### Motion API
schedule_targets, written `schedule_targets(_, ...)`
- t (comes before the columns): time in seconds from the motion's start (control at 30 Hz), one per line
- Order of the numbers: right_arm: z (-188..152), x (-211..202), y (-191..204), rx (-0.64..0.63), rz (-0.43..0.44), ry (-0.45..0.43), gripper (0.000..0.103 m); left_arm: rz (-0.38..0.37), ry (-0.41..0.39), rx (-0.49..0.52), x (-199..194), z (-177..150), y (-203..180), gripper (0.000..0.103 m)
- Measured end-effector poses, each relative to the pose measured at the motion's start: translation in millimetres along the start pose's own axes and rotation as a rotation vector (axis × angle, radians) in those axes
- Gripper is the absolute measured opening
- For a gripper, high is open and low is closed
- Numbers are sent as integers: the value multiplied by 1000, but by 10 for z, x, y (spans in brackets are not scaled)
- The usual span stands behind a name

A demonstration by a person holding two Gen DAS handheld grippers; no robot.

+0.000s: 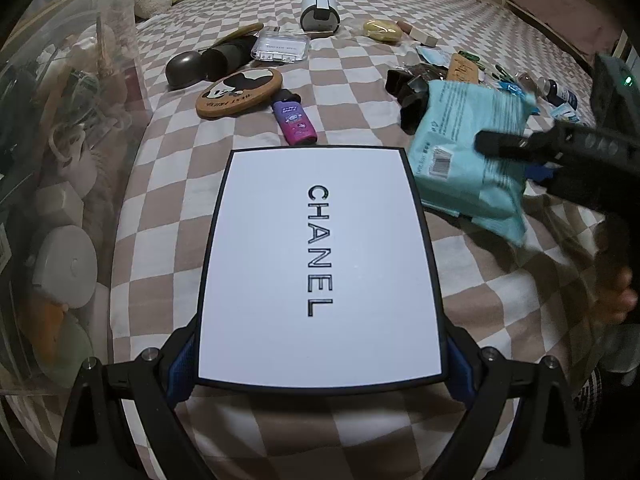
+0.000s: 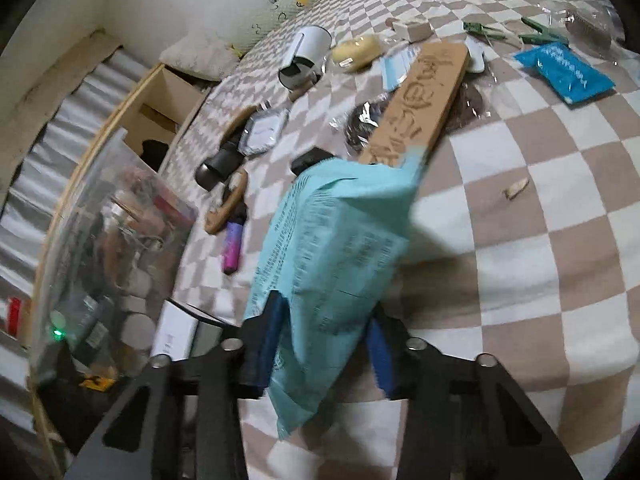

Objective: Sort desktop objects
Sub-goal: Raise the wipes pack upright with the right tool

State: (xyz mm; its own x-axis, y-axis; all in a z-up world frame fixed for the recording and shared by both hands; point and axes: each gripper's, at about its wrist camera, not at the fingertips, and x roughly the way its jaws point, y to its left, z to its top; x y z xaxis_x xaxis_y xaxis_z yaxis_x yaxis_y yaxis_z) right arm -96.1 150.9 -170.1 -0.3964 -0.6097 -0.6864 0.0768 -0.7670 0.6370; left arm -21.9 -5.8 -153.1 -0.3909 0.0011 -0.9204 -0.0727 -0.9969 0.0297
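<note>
My left gripper [image 1: 320, 360] is shut on a flat white box [image 1: 320, 272] with a black rim and black lettering, held above the checkered bedspread [image 1: 168, 184]. My right gripper [image 2: 324, 344] is shut on a light-blue soft pack of wipes [image 2: 332, 240], lifted off the bed. In the left wrist view the same pack [image 1: 472, 152] hangs at the right in the right gripper's black fingers [image 1: 520, 144]. The white box's edge [image 2: 176, 334] shows low left in the right wrist view.
A clear plastic bin [image 1: 52, 200] full of items stands at the left. On the bed lie a purple bottle [image 1: 294, 120], a round panda coaster [image 1: 240, 92], dark cylinders [image 1: 212, 64], a clear case [image 1: 280, 48], a white cylinder [image 1: 320, 12], a wooden board [image 2: 420, 100] and a blue packet [image 2: 564, 70].
</note>
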Motion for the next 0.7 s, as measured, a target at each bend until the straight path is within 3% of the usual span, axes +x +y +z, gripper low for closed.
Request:
schedule_targets(0.13, 56, -153, 105, -41, -17, 51, 33, 3, 2, -10, -5, -3, -49, 97)
schedule_targets(0.23, 77, -261, 168, -86, -61, 136, 32, -4, 3, -16, 5, 7, -64, 97)
schedule_targets(0.5, 34, -579, 558, -446, -320, 384, 32, -19, 0, -30, 42, 40, -160, 97)
schedule_targets(0.7, -131, -359, 565, -486, -343, 427, 32, -26, -2, -8, 74, 28, -270, 97)
